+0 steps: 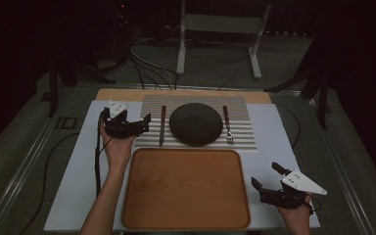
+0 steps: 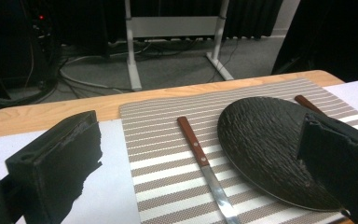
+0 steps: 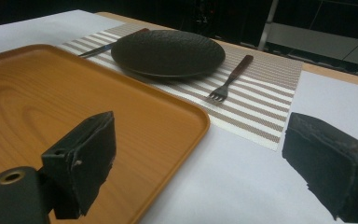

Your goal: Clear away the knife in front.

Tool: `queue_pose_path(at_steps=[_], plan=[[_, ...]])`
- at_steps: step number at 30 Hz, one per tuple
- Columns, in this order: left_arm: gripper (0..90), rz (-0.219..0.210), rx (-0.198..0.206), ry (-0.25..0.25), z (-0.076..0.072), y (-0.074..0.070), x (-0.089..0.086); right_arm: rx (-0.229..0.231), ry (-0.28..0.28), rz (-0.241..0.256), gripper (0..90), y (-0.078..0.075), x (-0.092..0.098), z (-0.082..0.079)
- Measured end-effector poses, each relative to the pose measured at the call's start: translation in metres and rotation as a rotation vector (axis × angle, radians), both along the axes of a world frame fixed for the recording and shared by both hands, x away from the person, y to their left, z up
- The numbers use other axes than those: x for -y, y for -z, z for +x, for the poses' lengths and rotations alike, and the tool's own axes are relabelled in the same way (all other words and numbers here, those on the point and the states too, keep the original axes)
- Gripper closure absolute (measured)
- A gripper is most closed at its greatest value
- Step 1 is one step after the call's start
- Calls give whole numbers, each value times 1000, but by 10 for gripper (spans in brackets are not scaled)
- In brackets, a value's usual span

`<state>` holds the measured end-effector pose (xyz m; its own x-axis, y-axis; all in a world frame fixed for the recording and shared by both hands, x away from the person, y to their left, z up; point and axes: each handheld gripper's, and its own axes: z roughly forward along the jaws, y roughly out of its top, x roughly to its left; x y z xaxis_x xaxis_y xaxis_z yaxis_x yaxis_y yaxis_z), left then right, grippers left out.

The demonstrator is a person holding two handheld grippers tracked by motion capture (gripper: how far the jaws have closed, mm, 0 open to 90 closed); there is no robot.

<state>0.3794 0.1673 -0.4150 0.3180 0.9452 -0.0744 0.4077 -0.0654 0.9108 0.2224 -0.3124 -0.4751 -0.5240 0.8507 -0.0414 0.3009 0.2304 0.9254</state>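
Note:
A dark round plate sits on a striped placemat, with a wooden-handled knife to its left and a fork to its right. My left gripper hovers open at the mat's left edge, jaws pointing at the knife, with the plate beyond it. In front of the mat lies an empty wooden tray. My right gripper stands open over the white sheet by the tray's right edge. Ahead of it are the fork and plate.
A white sheet covers the table around the mat and tray. A strip of wooden tabletop runs along the far edge. Beyond it, on the floor, are a metal stand and loose cables.

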Motion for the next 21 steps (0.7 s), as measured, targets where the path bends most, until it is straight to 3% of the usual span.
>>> queue_pose_path(at_steps=[21], plan=[[7,48,-45,-21,30,10,21,-1,-2,2,96,0,1,0]])
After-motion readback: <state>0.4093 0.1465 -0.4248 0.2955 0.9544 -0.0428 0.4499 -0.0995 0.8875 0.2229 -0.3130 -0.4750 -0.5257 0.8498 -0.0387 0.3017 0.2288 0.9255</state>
